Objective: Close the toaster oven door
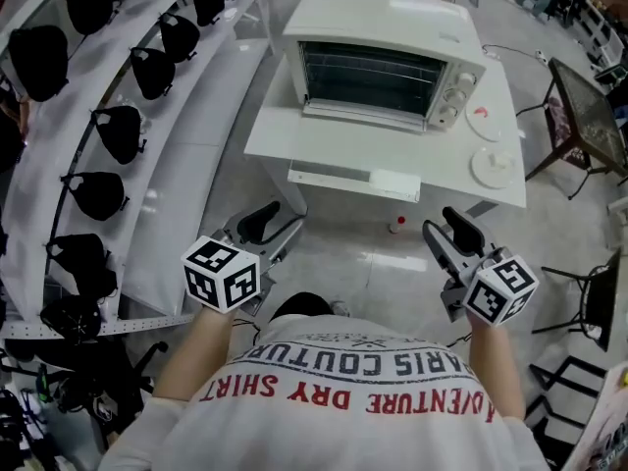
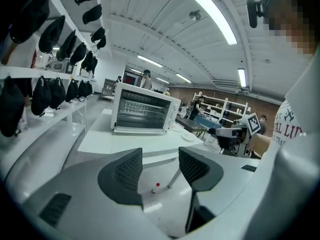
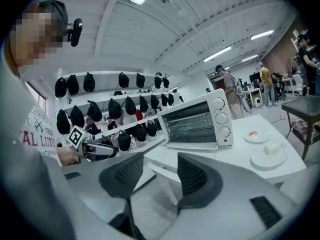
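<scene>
The white toaster oven [image 1: 383,62] stands on a white table [image 1: 285,135] well ahead of me. Its glass door [image 1: 365,106] appears folded down flat in front of the dark cavity, and the racks show in the left gripper view [image 2: 140,111] and the right gripper view [image 3: 197,121]. My left gripper [image 1: 275,226] [image 2: 161,166] is held low before the table, open, with nothing between its jaws. My right gripper [image 1: 449,235] [image 3: 157,171] is level with it on the right, also open on nothing. Both are far short of the oven.
Two small plates [image 1: 483,121] [image 1: 494,168] lie on the table right of the oven. Tiered shelves of black caps [image 1: 118,130] run along the left. A small red-capped bottle [image 1: 395,226] lies on the floor under the table's edge. A dark side table [image 1: 589,116] stands at right.
</scene>
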Action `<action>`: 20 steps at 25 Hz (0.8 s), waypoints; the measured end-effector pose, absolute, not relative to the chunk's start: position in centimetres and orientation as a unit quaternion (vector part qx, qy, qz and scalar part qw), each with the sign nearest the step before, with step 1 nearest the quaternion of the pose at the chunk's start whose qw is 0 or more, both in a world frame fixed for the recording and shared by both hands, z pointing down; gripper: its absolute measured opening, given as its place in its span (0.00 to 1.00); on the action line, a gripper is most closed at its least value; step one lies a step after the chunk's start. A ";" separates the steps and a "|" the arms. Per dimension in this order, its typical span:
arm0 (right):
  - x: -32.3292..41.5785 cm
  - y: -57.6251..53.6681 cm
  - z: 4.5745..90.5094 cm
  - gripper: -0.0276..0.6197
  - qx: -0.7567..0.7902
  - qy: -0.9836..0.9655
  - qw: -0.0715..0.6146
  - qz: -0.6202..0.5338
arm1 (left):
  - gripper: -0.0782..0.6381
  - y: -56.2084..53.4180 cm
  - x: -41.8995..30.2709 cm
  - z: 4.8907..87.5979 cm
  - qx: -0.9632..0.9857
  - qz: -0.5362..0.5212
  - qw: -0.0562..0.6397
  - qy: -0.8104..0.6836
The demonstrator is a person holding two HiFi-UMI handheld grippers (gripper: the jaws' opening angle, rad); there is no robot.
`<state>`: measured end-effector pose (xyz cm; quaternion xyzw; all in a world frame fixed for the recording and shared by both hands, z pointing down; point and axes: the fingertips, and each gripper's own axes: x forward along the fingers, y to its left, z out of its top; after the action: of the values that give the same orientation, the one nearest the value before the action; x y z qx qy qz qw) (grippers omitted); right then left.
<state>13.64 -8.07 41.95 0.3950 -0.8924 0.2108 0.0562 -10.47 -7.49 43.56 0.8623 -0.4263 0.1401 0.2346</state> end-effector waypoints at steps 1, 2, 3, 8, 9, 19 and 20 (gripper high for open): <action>13.8 -8.3 42.4 0.36 0.400 -0.890 0.063 0.208 | 0.44 -7.8 -10.8 44.0 0.862 0.145 0.229 -0.428; 14.0 -8.5 43.0 0.38 0.405 -0.888 0.071 0.205 | 0.46 -8.2 -11.0 44.4 0.861 0.150 0.222 -0.431; 14.1 -8.7 43.6 0.40 0.410 -0.886 0.081 0.201 | 0.48 -8.5 -11.3 44.7 0.861 0.155 0.216 -0.434; 14.6 -9.4 46.7 0.45 0.430 -0.873 0.125 0.193 | 0.52 -10.0 -12.2 47.1 0.858 0.180 0.209 -0.433; 14.7 -9.7 47.2 0.45 0.432 -0.871 0.134 0.193 | 0.52 -10.4 -12.4 47.7 0.857 0.183 0.212 -0.433; 16.3 -13.1 55.2 0.45 0.463 -0.830 0.200 0.237 | 0.53 -14.9 -13.7 53.3 0.841 0.228 0.206 -0.445; 16.5 -13.3 56.1 0.45 0.467 -0.825 0.209 0.241 | 0.53 -15.2 -13.9 53.9 0.839 0.231 0.204 -0.448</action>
<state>16.47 -13.33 56.09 0.4666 -0.8251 0.2409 0.2086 -13.87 -15.25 53.89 0.8394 -0.4477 0.2313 0.2036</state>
